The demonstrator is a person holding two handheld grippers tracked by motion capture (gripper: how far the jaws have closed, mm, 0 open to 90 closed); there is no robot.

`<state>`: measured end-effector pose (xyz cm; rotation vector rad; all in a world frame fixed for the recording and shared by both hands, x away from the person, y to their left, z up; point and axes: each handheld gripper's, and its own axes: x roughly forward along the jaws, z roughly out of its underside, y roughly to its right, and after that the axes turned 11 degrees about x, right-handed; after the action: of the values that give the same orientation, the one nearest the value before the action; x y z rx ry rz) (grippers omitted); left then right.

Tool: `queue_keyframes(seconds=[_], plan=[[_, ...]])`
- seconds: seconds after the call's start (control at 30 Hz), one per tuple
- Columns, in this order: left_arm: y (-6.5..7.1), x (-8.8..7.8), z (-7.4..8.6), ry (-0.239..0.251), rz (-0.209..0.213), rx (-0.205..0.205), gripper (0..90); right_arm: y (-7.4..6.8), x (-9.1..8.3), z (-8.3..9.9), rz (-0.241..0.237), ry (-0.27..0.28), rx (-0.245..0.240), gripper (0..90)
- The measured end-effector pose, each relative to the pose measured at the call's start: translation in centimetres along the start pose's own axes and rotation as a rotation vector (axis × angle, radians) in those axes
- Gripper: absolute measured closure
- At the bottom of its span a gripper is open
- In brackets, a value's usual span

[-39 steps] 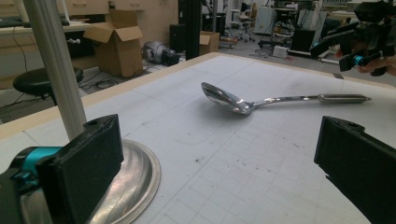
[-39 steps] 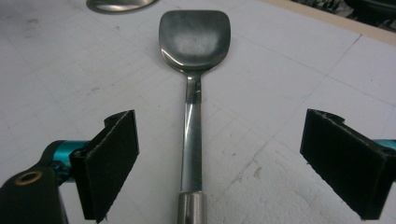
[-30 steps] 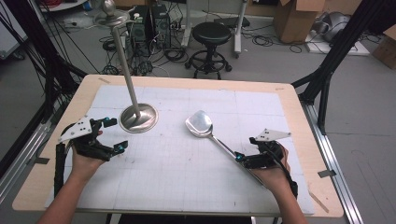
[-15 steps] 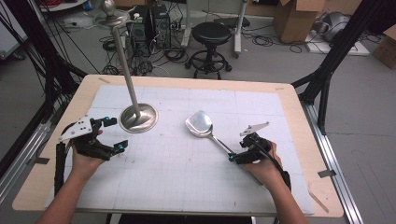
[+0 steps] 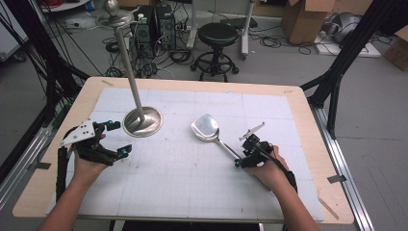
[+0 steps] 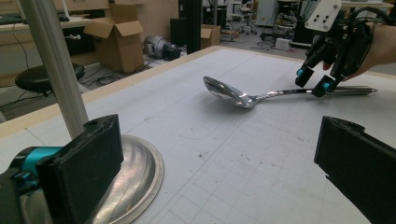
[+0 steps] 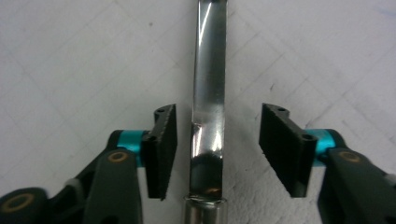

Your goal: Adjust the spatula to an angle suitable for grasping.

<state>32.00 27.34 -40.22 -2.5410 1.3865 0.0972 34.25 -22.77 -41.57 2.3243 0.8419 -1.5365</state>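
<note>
Steel spoon (image 7: 207,116) handle now sits btwn your right gripper (image 7: 218,149) jaws, just been closing, pads not touching yet. Finish the squeeze. Left gripper (image 6: 219,172), lower frame, stays wide, holding nothing.

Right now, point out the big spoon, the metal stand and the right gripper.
spoon (image 5: 206,128): high view, on its bowl.
metal stand (image 5: 143,121): high view, on its round base.
right gripper (image 7: 218,147): right gripper view, between its open jaws.

My left tongs (image 5: 111,138) rest low on the counter (image 5: 192,192), pads wide apart, forearm reaching in from below. My right tongs (image 5: 239,153) tip downward — jaws have just been closing, pads (image 7: 164,140) not yet pressing — wrist bent inward.
</note>
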Motion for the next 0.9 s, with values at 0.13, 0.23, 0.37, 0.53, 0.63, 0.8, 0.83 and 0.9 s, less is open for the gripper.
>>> queue_keyframes(seconds=[0.13,0.23,0.37,0.53,0.63,0.8,0.83,0.9], plan=[[0.0,0.0,0.0,0.0,0.002,0.0,1.7,-0.1,0.3,-0.2,0.017,-0.05,-0.011,61.6],[0.0,0.1,0.0,-0.006,0.007,0.0,1.7,-0.3,0.3,-0.3,-0.006,-0.05,-0.034,72.4],[0.1,0.2,0.0,-0.006,0.011,0.001,1.7,-0.2,0.3,-0.2,-0.016,-0.048,-0.042,72.9],[0.1,0.1,0.0,-0.005,0.008,0.001,1.7,-0.1,0.3,-0.2,-0.031,-0.049,-0.055,74.6],[0.0,0.1,0.0,-0.004,0.006,-0.002,1.7,-0.3,0.3,-0.3,-0.08,-0.051,-0.086,74.7],[0.1,0.2,0.0,-0.005,0.01,0.001,1.7,-1.0,0.6,-0.7,-0.106,-0.054,-0.135,74.7],[0.1,0.2,0.0,-0.005,0.011,-0.001,1.7,-1.2,0.6,-0.8,-0.106,-0.056,-0.14,74.7],[0.1,0.1,0.0,-0.002,0.009,0.001,1.7,-1.5,0.6,-1.0,-0.112,-0.059,-0.155,74.7]])
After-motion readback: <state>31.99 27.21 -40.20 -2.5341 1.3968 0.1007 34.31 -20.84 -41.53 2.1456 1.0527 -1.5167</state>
